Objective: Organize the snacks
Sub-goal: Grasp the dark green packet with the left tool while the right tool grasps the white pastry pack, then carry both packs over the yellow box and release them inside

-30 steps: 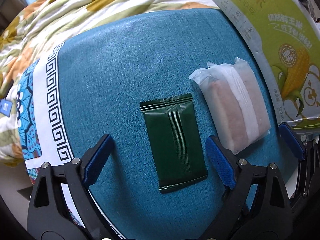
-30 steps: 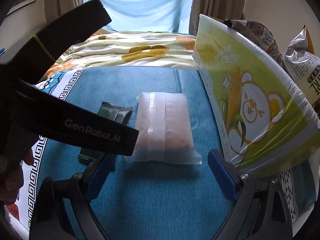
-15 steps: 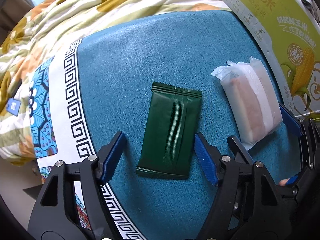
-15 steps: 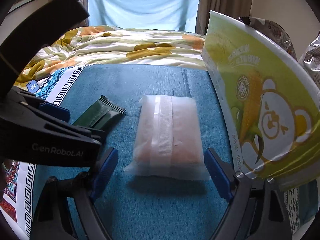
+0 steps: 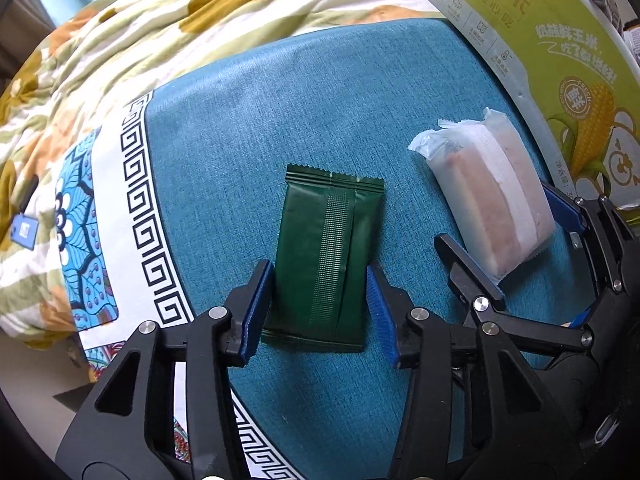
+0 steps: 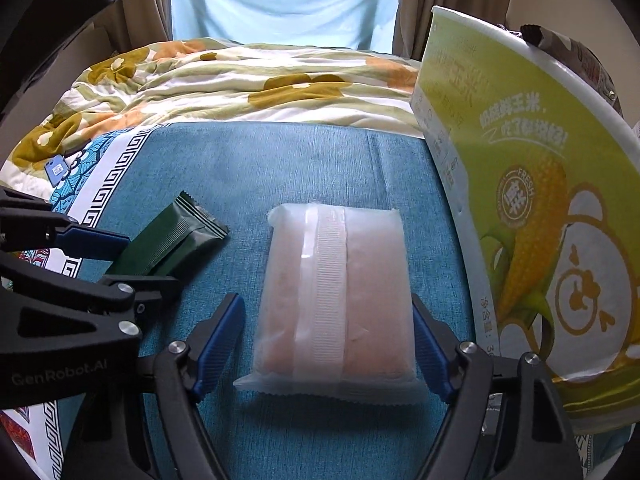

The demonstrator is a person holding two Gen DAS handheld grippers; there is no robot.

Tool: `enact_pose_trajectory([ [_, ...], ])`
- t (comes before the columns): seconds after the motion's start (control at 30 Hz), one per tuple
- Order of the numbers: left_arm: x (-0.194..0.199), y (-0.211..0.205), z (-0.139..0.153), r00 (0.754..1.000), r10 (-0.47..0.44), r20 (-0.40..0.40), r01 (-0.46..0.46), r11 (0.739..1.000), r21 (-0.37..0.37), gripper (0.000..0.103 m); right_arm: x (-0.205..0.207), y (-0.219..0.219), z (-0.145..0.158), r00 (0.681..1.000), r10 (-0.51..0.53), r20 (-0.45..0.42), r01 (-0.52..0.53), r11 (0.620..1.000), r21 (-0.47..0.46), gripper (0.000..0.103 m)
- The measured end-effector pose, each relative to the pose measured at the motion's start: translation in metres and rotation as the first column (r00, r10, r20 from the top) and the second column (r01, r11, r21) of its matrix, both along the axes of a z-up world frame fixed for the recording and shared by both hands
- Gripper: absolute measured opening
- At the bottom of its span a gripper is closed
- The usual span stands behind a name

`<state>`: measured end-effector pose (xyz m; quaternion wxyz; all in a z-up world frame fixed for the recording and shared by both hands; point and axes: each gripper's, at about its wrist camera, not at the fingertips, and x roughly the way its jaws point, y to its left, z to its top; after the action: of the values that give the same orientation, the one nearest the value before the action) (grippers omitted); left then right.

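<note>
Evidently we have both tools down at table height, one per snack, so each packet can be taken by its long sides. Our left gripper [image 5: 320,304] straddles the near half of the dark green packet [image 5: 330,256], which lies flat on the teal cloth [image 5: 320,100] with its seam up; the blue pads sit right against its two long edges, so we judge it closed on the packet, though how firmly it bites we cannot tell. That orientation suits us, since the packet runs lengthwise between the fingers and its width fits the span

Our right gripper [image 6: 326,340] is spread around the near end of the pale translucent packet [image 6: 334,292], which lies just beside the green one and apart from it. The right pad seems to touch the wrapper's edge, while a strip of cloth shows between the left pad and the wrapper, so nothing is pinched yet. The soft wrapper will likely crumple before it grips, so we would close slowly

At the right edge a large yellow-green corn bag [image 6: 532,200] stands upright, close to the pale packet; our right finger has little room there. Other snack bags show behind it. We judge sorting is at an early stage, both packets still on the cloth, beyond which lies a floral quilt [image 6: 240,80]
</note>
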<state>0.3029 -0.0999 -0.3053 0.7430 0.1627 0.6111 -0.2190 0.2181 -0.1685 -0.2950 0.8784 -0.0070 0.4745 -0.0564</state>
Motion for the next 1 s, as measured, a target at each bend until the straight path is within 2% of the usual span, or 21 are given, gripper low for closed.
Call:
enact_pose_trajectory([
  [0.33, 0.001, 0.018, 0.004, 0.998, 0.056, -0.031, -0.057, 0.997, -0.054, 0.042, 0.005, -0.001, -0.001, 1.0, 0.012, -0.008, -0.011, 1.0, 0.026, 0.073],
  [0.37, 0.001, 0.021, 0.005, 0.997, 0.064, -0.031, -0.066, 0.996, -0.063, 0.042, 0.005, -0.001, -0.001, 1.0, 0.01, -0.009, -0.01, 1.0, 0.029, 0.072],
  [0.47, 0.001, 0.033, 0.011, 0.996, 0.085, -0.021, -0.087, 0.993, -0.076, 0.042, 0.005, 0.001, 0.001, 1.0, 0.022, -0.009, -0.022, 0.999, 0.037, 0.06],
  [0.57, -0.001, 0.042, 0.021, 0.995, 0.102, -0.016, -0.103, 0.992, -0.078, 0.042, 0.006, 0.007, 0.002, 0.999, 0.042, -0.021, -0.041, 0.999, 0.03, 0.059],
  [0.77, -0.01, 0.062, 0.063, 0.993, 0.113, 0.041, -0.107, 0.987, -0.118, 0.042, 0.001, 0.014, 0.021, 0.998, 0.056, -0.007, -0.055, 0.997, 0.05, 0.059],
  [1.0, -0.016, 0.065, 0.142, 0.986, 0.104, 0.129, -0.073, 0.971, -0.226, 0.042, -0.02, 0.01, 0.089, 0.995, 0.033, 0.093, -0.044, 0.991, 0.125, 0.059],
])
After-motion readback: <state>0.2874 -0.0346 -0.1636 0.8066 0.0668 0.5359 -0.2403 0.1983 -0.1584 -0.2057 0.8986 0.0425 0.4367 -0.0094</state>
